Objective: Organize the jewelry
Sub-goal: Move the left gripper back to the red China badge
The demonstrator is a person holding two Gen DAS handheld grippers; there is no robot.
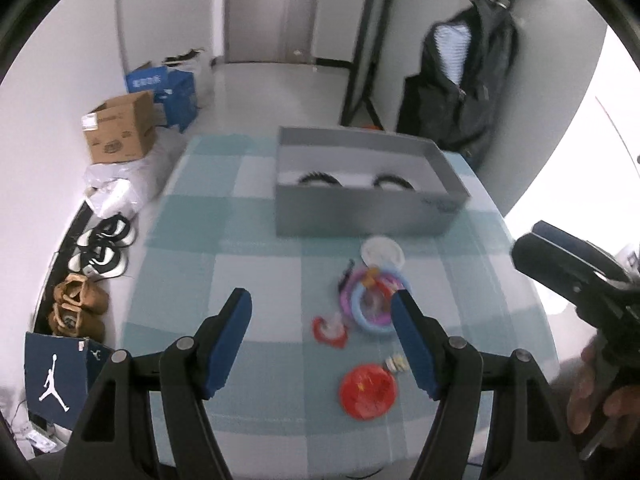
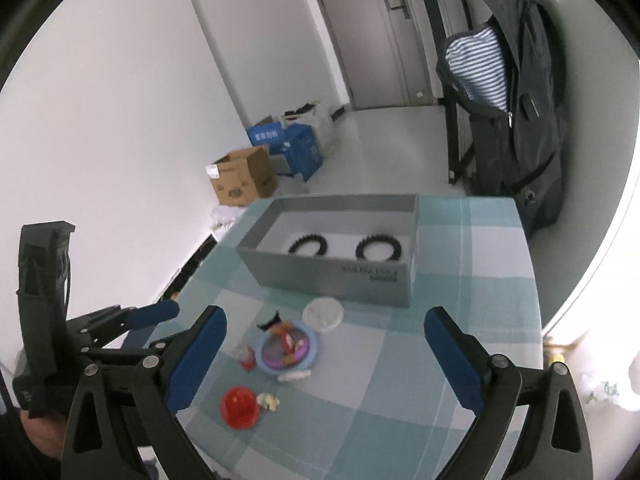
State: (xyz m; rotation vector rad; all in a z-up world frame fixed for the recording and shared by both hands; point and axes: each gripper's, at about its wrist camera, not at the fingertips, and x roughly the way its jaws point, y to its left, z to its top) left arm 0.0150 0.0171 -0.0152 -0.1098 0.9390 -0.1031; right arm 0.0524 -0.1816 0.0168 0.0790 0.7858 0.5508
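left tool (image 1: pixel 320 344) spread and empty low in frame, right tool (image 2: pixel 324 360) wide, empty too. jewelry pile (image 1: pixel 370 300) loose on checked tabletop (image 1: pixel 240 240) at centre, near grey box (image 1: pixel 360 184). two black rings (image 2: pixel 340 249) boxed; most left unsorted, seemingly.

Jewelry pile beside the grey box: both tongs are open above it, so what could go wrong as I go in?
1. The blue ring, purple ring and small bits lie overlapped; a grab may lift several or fling one.
2. The left tongs and right tongs aim at the same pile, so they may collide.
3. The red round disc and pale cluster sit near the checked table's front edge; a nudge might drop them.
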